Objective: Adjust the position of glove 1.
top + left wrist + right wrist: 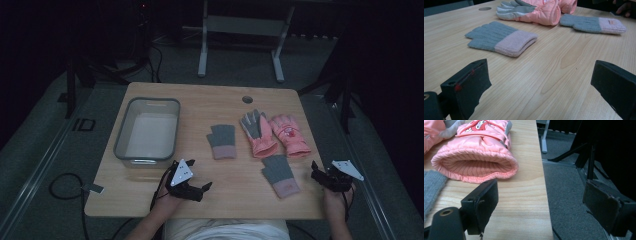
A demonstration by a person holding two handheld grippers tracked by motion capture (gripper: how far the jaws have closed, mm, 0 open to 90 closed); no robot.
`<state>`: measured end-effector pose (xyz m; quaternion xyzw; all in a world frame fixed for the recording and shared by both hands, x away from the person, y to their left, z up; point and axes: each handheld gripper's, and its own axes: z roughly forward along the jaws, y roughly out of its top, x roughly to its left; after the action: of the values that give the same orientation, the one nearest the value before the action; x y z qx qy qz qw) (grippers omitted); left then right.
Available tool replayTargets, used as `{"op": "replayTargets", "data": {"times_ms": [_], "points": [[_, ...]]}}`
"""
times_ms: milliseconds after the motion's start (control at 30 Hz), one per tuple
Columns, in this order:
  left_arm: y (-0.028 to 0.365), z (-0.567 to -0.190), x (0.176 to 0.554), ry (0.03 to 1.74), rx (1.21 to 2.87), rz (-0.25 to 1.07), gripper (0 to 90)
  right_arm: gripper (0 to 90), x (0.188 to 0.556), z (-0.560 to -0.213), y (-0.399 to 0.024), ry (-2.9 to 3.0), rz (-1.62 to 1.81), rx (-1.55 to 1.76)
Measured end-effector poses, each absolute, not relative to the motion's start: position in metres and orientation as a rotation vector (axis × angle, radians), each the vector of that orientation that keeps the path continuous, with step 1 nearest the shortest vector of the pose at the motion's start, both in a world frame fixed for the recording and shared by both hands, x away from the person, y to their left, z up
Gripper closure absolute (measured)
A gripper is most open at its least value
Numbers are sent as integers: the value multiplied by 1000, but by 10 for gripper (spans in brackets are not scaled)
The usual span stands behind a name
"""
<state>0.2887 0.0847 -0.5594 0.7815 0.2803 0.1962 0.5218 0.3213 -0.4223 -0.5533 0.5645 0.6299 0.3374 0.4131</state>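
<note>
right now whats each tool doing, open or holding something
left tool: open, holding nothing, bare table between its jaws
right tool: open, holding nothing, at the table's right edge by the pink glove

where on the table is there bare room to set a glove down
Bare wood lies between the grey bin and the left knit glove, and along the near edge between the left claw and the near knit glove. The right half is crowded around the pink ski gloves.
</note>
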Motion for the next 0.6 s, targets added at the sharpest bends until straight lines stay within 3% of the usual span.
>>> {"op": "replayTargets", "data": {"times_ms": [600], "points": [[86, -559, 289, 669, 1864, 468, 16, 135, 320, -549, -420, 1617, 837, 1427]]}}
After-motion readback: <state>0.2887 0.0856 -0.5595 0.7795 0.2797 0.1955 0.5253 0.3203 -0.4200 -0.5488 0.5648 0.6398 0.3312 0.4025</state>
